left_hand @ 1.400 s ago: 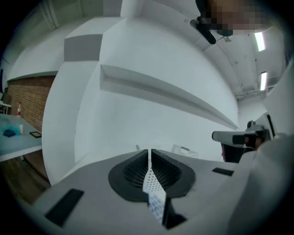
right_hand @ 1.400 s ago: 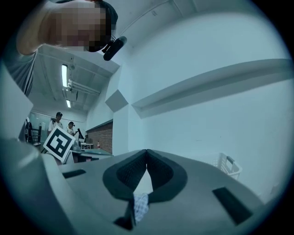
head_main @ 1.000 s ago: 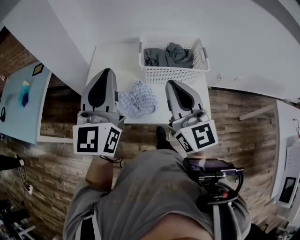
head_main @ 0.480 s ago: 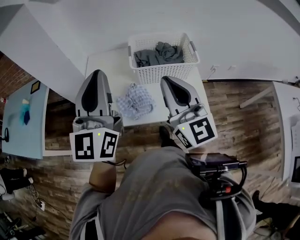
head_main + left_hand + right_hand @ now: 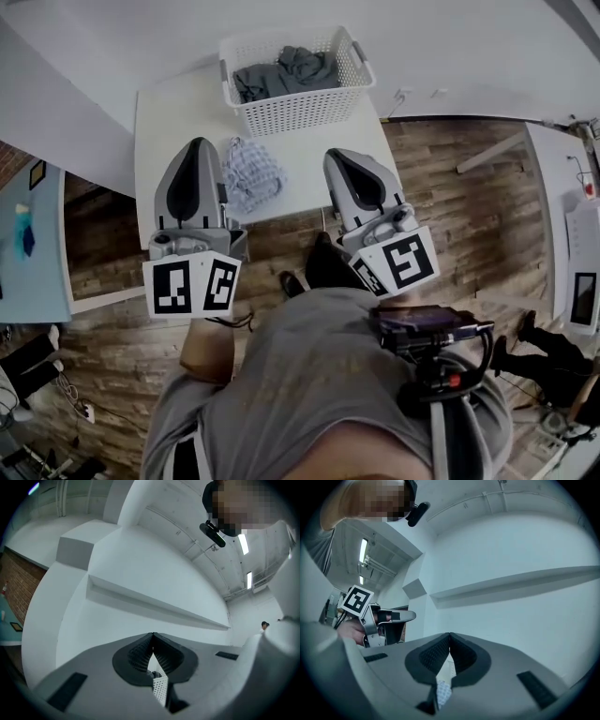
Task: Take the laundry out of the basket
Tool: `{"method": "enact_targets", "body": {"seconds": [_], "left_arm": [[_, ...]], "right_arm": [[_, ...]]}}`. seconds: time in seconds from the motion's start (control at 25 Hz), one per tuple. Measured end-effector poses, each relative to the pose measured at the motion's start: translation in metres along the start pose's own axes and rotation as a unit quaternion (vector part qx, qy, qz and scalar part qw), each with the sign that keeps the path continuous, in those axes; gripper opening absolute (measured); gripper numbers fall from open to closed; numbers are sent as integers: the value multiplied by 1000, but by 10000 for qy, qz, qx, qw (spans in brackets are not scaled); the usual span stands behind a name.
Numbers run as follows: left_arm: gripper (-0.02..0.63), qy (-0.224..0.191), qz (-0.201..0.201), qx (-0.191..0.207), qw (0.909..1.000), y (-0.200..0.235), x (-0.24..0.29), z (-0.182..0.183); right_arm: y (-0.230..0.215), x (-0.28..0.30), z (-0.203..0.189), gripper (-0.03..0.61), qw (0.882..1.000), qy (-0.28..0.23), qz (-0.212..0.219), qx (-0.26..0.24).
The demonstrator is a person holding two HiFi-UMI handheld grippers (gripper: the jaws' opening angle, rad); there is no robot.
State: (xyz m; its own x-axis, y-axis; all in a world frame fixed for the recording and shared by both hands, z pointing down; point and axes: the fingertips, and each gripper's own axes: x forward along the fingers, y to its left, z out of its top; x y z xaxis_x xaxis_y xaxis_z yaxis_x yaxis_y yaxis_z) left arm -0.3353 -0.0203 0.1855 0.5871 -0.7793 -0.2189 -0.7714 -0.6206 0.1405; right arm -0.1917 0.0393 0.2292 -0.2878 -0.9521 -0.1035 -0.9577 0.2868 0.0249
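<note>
Both claws are clenched and empty. Our left claw [image 5: 195,143] and our right claw [image 5: 339,155] hang side by side over the near edge of the worktop [image 5: 178,108]. In the left gripper view the ribbed pads [image 5: 137,656] meet at their tips with nothing caught between them, and the right gripper view shows the same of its pads [image 5: 433,653].

Some of the laundry lies in the basket [image 5: 300,108]: a heap of grey clothes [image 5: 281,73] fills the white perforated basket, which stands at the far side of the worktop, close to the wall. One piece is already out, a blue checked cloth [image 5: 251,173] crumpled on the worktop just in front of the basket. It lies between our two claws, nearer the left one, and we cannot tell whether that claw touches it.

Around the white worktop runs a wooden plank floor [image 5: 450,206]. Nearest the camera we see our grey shirt [image 5: 300,384] and a black device [image 5: 427,330] at the waist, below the right claw's marker cube [image 5: 398,264].
</note>
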Motion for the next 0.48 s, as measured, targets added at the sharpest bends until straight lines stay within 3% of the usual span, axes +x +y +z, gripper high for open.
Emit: {"method": "enact_targets", "body": {"seconds": [0.24, 0.48], "left_arm": [[9, 146, -345, -98, 9993, -30, 18, -16], [9, 321, -792, 67, 9963, -80, 52, -30]], "right_arm": [[-25, -22, 3, 8, 9993, -15, -377, -12], [-68, -48, 1, 8, 9967, -168, -775, 160]]}}
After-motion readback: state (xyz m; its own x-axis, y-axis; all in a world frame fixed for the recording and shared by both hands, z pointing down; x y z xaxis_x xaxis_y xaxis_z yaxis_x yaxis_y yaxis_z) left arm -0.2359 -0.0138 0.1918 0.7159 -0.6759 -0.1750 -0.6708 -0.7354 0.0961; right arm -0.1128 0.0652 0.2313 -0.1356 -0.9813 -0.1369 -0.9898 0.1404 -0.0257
